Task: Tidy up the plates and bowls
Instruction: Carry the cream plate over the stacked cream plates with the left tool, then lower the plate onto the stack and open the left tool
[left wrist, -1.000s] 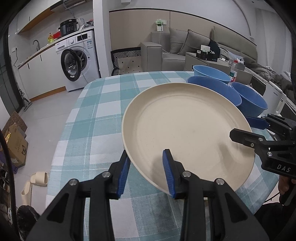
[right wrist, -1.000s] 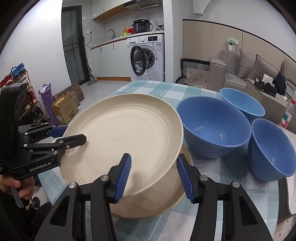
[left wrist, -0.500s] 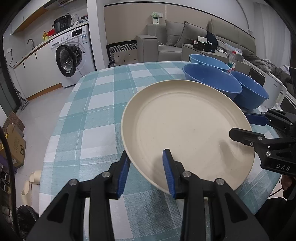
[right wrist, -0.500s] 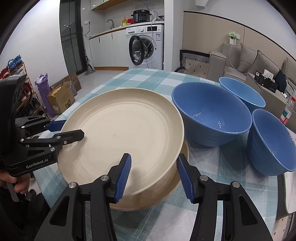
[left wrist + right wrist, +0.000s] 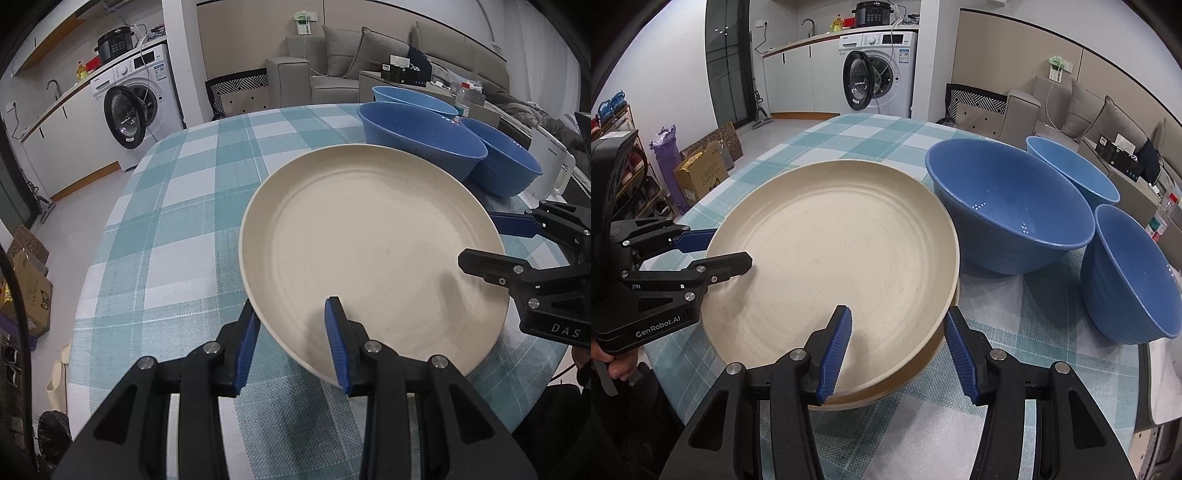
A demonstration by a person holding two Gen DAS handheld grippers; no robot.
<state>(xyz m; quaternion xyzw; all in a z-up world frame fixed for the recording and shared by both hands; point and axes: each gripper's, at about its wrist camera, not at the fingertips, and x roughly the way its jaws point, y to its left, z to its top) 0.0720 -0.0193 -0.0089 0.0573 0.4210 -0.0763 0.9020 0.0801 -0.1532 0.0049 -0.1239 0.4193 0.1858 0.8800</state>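
Left claw (image 5: 293,343) and right claw (image 5: 895,349) both pinch the cream plate (image 5: 831,258) rim. It sits over a second plate (image 5: 923,363) on the worktop (image 5: 177,229).

Checked tablecloth (image 5: 849,129) under bowls (image 5: 1008,221), plate (image 5: 923,354)

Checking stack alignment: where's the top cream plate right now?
In the right wrist view the top plate sits centre-left, over a second cream plate, left of the blue bowls. Left gripper and right gripper each grip its rim.
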